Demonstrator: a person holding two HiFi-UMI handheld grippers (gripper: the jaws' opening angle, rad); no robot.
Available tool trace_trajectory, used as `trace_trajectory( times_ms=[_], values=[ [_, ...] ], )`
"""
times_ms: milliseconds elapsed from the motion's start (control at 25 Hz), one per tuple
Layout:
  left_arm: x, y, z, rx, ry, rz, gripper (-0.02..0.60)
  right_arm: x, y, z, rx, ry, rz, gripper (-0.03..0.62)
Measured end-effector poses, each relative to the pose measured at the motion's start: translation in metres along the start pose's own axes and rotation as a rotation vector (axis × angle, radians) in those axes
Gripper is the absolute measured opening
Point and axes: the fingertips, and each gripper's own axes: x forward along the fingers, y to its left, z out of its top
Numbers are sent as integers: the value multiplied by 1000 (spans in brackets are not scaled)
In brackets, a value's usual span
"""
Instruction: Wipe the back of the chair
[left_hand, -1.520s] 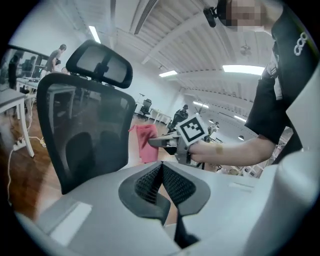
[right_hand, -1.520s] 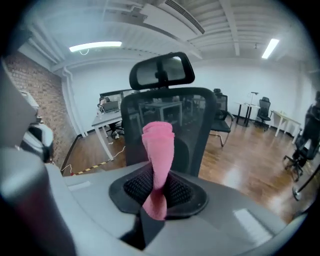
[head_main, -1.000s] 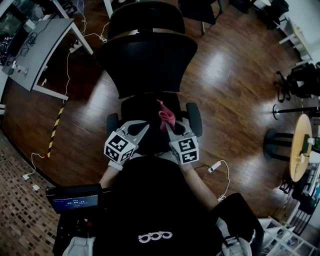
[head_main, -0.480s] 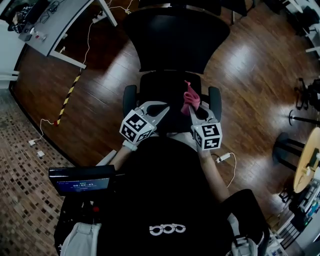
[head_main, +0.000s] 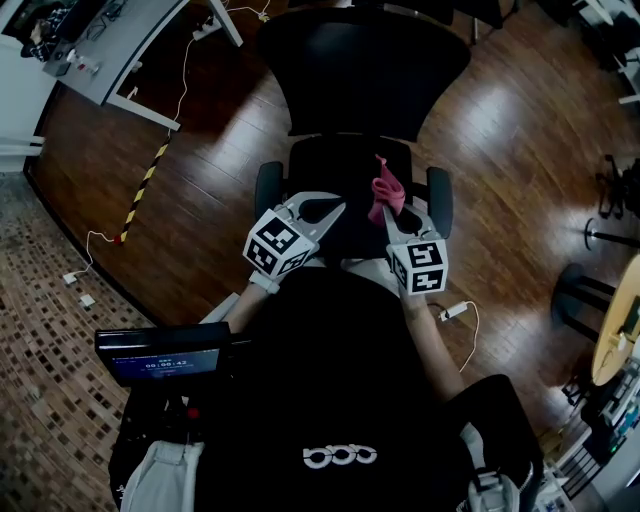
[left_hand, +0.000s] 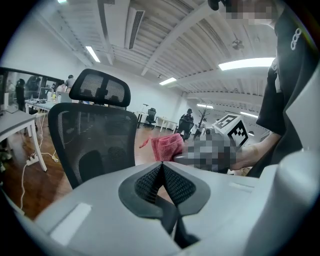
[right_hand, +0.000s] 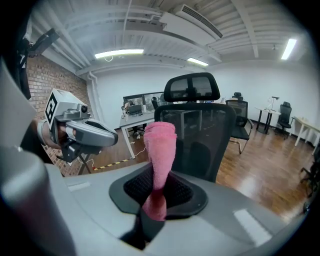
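A black mesh office chair (head_main: 362, 75) with a headrest stands before me, its back (right_hand: 197, 137) facing both gripper views and its seat (head_main: 345, 190) below my hands. My right gripper (head_main: 393, 212) is shut on a folded pink cloth (head_main: 386, 190), which stands up between its jaws (right_hand: 159, 155) short of the chair back. My left gripper (head_main: 322, 209) is shut with nothing in it (left_hand: 162, 170), held over the seat's left side. The cloth (left_hand: 167, 147) also shows in the left gripper view, to the right of the chair back (left_hand: 95, 142).
A grey desk (head_main: 115, 40) with cables stands at the far left, with a yellow-black floor strip (head_main: 140, 190) beside it. A round wooden table (head_main: 620, 325) and other chairs stand at the right. A screen (head_main: 162, 365) sits near my left side.
The view has shifted so the chair sits nearer and more central. Both grippers have stayed over the seat, the right one still holding the pink cloth.
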Motion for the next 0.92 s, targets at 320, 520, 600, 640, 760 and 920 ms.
trace_trajectory(
  times_ms=[320,520,600,640,760,920],
  values=[
    [10,6,-3,-7,11,-6,-11,9,-9,-6,13,6,3,49],
    [4,1,-1,0,6,-5,-11,3,-4,-6,14,4,2,49],
    [3,-2,0,2,5,-6,-11,0,-3,-5,12,3,0,49],
    [2,-2,0,3,4,-6,-11,-1,-3,-5,11,1,0,49],
    [2,2,-2,4,6,-4,-11,4,-3,-5,12,-1,2,49],
    [1,5,-5,5,6,-5,-11,9,1,-7,11,-1,4,49]
  ],
)
